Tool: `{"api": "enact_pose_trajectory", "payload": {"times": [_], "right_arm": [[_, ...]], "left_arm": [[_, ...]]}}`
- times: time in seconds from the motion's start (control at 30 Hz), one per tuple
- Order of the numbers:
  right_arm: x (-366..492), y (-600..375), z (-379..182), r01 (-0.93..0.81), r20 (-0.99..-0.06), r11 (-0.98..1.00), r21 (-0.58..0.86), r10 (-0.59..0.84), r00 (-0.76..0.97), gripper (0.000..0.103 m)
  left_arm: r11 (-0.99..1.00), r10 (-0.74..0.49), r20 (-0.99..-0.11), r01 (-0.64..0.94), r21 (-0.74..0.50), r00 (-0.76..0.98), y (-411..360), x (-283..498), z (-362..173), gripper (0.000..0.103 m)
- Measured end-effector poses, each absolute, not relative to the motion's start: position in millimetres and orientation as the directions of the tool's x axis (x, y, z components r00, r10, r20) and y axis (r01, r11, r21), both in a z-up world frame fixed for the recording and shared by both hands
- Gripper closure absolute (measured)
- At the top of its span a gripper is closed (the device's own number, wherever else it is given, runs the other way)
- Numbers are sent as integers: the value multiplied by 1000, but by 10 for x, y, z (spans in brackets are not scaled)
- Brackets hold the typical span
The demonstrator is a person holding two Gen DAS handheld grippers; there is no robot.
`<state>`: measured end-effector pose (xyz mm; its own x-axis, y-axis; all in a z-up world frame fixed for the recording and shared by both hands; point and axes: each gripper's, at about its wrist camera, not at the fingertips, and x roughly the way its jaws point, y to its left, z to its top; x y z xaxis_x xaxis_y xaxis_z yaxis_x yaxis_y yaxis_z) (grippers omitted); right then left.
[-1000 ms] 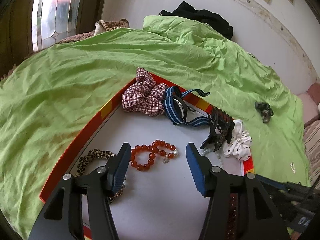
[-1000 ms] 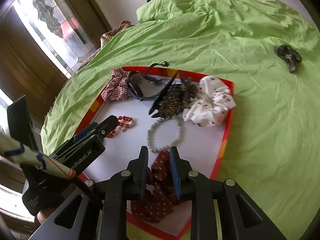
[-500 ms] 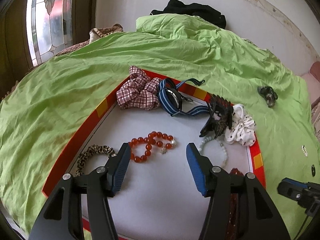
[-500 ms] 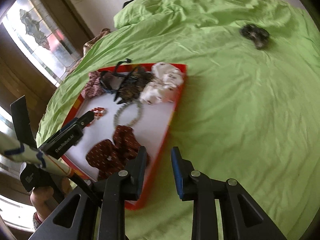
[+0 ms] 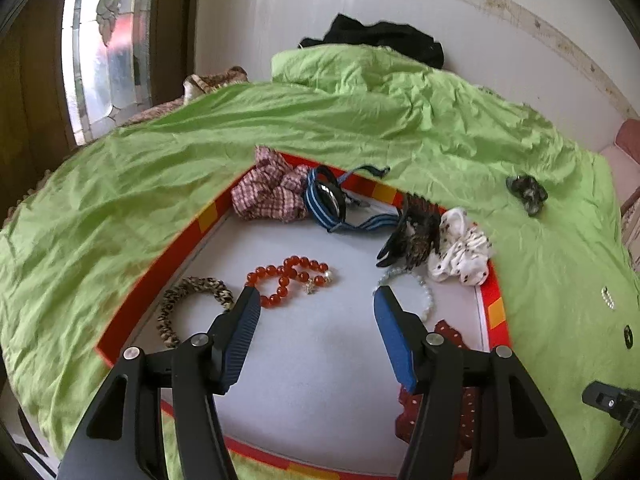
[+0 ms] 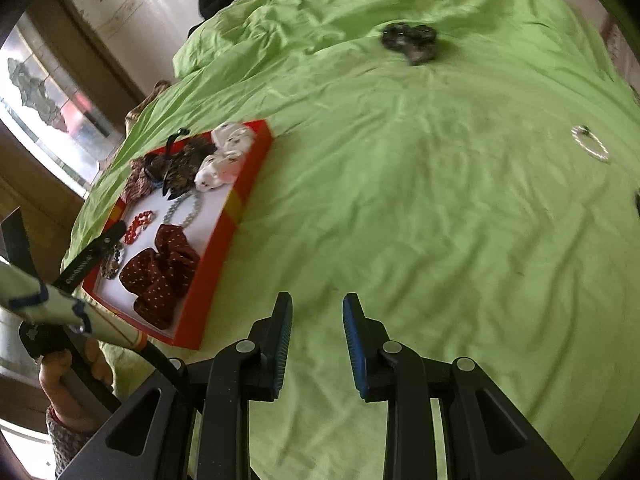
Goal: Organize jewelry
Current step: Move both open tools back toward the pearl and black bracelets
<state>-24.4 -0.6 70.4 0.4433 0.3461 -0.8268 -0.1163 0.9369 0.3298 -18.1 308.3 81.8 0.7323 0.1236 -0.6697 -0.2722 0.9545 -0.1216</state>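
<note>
A red-rimmed tray [image 5: 160,264] with a white floor lies on the green bedsheet. In it are a red bead bracelet [image 5: 288,280], a leopard hair tie [image 5: 192,300], a pale bead bracelet [image 5: 420,284], a dark red dotted scrunchie [image 6: 160,276], a plaid scrunchie [image 5: 268,196], a blue striped band [image 5: 328,200], a dark claw clip [image 5: 416,236] and a white dotted scrunchie [image 5: 460,252]. My left gripper [image 5: 316,300] is open and empty above the tray. My right gripper [image 6: 316,312] is open and empty over bare sheet, right of the tray [image 6: 240,208].
On the sheet outside the tray lie a dark scrunchie [image 6: 408,40], a pearl bracelet [image 6: 592,144] and a small dark ring [image 5: 628,336]. Black clothing [image 5: 380,40] lies by the wall behind the bed. A window [image 5: 104,40] is at the left.
My right gripper has let go of the dark red scrunchie in the tray, opened slightly and swung right over the bare sheet. My left gripper has drawn back a little from the tray.
</note>
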Motion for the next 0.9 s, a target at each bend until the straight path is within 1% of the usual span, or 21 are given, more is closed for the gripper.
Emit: {"api": "enact_pose_trajectory", "payload": {"times": [0.07, 0.17, 0.33, 0.57, 0.7, 0.9], "right_arm": [[-297, -111, 727, -106, -824, 939, 328, 339, 454, 75], [-363, -239, 743, -93, -817, 938, 335, 338, 466, 74], [-470, -399, 721, -67, -808, 928, 367, 353, 471, 71], [-676, -629, 766, -55, -794, 931, 362, 339, 505, 71], [-789, -826, 805, -38, -786, 938, 344, 310, 535, 66], [-934, -1113, 787, 5, -779, 940, 342, 280, 561, 66]], "left_arm": [[949, 130, -671, -287, -128, 730, 3061, -229, 896, 45], [952, 102, -679, -269, -145, 727, 2978, -332, 1016, 45], [973, 105, -704, -220, -74, 703, 2678, -561, 1175, 44], [986, 73, -689, -157, -60, 721, 2255, -875, 1439, 41], [992, 63, -679, -118, -36, 731, 2013, -1009, 1558, 40], [997, 39, -683, -72, -20, 730, 1731, -1149, 1652, 40]]}}
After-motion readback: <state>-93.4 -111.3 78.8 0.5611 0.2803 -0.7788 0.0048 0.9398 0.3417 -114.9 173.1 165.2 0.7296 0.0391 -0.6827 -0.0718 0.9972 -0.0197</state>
